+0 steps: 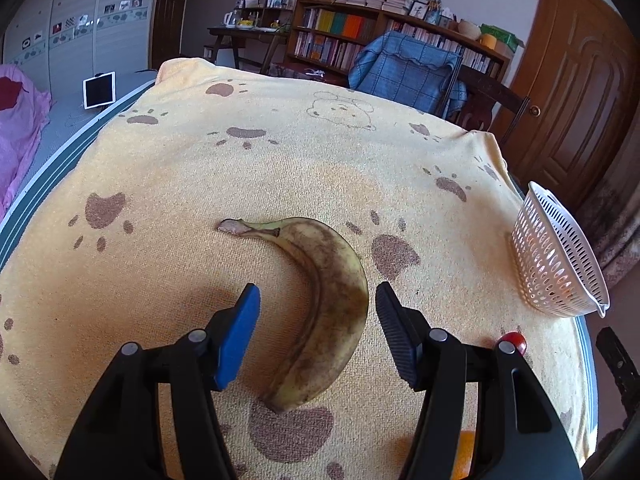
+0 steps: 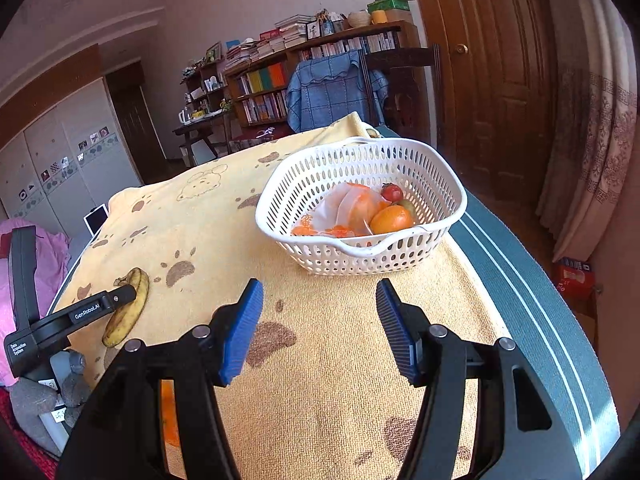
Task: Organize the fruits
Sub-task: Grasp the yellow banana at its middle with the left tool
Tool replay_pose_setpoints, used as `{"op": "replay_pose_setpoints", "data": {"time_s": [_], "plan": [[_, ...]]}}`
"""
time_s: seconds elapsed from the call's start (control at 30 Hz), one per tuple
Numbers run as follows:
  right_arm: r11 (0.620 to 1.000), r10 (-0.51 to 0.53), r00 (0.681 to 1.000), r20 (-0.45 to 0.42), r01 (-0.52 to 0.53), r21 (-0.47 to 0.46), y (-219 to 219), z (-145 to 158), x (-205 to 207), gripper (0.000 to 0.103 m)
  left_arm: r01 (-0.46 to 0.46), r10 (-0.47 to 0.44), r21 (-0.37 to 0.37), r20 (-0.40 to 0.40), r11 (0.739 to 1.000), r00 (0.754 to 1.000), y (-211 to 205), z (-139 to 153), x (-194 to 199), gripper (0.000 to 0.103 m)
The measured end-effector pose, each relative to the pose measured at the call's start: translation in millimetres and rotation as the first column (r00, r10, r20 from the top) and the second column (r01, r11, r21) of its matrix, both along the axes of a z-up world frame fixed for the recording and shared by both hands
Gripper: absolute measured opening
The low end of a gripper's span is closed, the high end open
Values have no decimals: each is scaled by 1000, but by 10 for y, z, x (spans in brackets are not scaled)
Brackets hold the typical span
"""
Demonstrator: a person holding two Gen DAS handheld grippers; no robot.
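A brown-spotted banana [image 1: 328,300] lies on the yellow paw-print cloth [image 1: 280,152]. My left gripper [image 1: 318,312] is open, its jaws on either side of the banana's middle, not touching it. The banana also shows in the right wrist view [image 2: 130,308] with the left gripper [image 2: 80,312] over it. A white perforated basket [image 2: 440,184] holds an orange [image 2: 392,219], a small red fruit [image 2: 391,191], a green fruit and a plastic bag. It shows at the right in the left wrist view [image 1: 556,256]. My right gripper [image 2: 320,316] is open and empty in front of the basket.
A small red fruit [image 1: 515,338] lies on the cloth behind my left gripper's right finger. Something orange [image 1: 464,456] lies low under that finger. The table edge [image 2: 540,300] runs just right of the basket. A chair with a blue cover [image 1: 408,68] stands behind the table.
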State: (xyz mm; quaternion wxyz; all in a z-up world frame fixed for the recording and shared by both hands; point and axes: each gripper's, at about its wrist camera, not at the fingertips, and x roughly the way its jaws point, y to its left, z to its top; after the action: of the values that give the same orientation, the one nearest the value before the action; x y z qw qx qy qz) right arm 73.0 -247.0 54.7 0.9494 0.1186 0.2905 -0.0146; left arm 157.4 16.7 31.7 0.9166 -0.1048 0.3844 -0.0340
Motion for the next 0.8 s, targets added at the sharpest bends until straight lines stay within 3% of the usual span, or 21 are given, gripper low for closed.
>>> {"op": "replay_pose_setpoints", "data": {"time_s": [0.17, 0.33, 0.6, 0.8], "plan": [[1000, 13, 999, 36, -13, -18, 60, -43, -79, 60, 7, -7, -3, -55, 1000, 998, -4, -57, 122, 57], [999, 30, 998, 48, -29, -25, 90, -72, -98, 60, 34, -35, -12, -74, 999, 997, -50, -73, 193, 42], [999, 36, 998, 47, -36, -8, 59, -110, -81, 60, 27, -24, 35, -97, 999, 995, -135, -68, 278, 42], [999, 40, 998, 41, -39, -8, 61, -125, -68, 60, 48, -38, 126, -87, 991, 996, -264, -87, 299, 35]]}}
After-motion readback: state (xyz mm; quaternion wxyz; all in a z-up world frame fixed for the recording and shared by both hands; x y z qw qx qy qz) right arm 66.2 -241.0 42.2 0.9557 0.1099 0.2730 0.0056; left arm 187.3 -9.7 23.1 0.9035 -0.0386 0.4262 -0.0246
